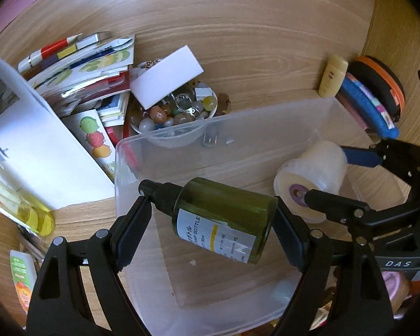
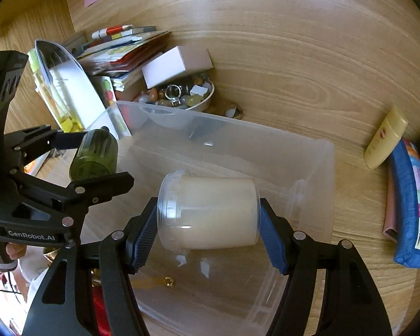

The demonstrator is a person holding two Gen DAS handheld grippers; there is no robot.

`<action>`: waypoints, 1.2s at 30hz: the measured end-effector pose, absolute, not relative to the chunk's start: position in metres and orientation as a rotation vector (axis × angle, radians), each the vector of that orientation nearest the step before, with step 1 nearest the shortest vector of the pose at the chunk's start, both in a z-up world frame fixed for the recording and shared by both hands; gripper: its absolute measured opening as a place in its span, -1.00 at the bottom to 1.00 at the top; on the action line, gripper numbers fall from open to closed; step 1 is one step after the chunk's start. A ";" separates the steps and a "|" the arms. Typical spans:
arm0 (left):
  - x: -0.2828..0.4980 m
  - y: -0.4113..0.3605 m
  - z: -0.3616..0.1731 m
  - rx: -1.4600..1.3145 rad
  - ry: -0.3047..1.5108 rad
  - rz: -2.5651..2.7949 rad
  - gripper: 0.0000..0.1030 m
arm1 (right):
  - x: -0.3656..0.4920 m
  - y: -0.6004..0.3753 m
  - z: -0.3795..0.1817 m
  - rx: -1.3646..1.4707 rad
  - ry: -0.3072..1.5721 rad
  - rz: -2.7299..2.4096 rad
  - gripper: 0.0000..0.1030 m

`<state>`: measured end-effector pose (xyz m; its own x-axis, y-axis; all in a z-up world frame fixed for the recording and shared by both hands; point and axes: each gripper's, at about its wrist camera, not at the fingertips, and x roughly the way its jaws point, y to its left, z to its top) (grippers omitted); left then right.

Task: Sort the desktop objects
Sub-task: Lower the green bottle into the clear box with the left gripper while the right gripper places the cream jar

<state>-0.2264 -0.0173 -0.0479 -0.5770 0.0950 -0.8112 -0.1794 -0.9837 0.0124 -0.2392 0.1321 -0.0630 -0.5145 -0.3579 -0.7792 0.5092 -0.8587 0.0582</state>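
Left tongs (image 1: 212, 218) clamped end to end on the green bottle (image 1: 224, 218); right tongs (image 2: 207, 218) clamped on the cream jar (image 2: 210, 212). Both held just above the clear bin (image 2: 316, 151), the 2 loads side by side. Best lowered close to the bin floor before easing either grip, apart enough to avoid knocking.

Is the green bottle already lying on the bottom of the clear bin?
No, the left gripper holds the green bottle sideways between its fingers, above the clear bin.
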 end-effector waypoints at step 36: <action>-0.169 -0.024 0.012 -1.162 0.113 2.850 0.87 | -0.177 0.161 0.016 0.798 0.327 -2.533 0.77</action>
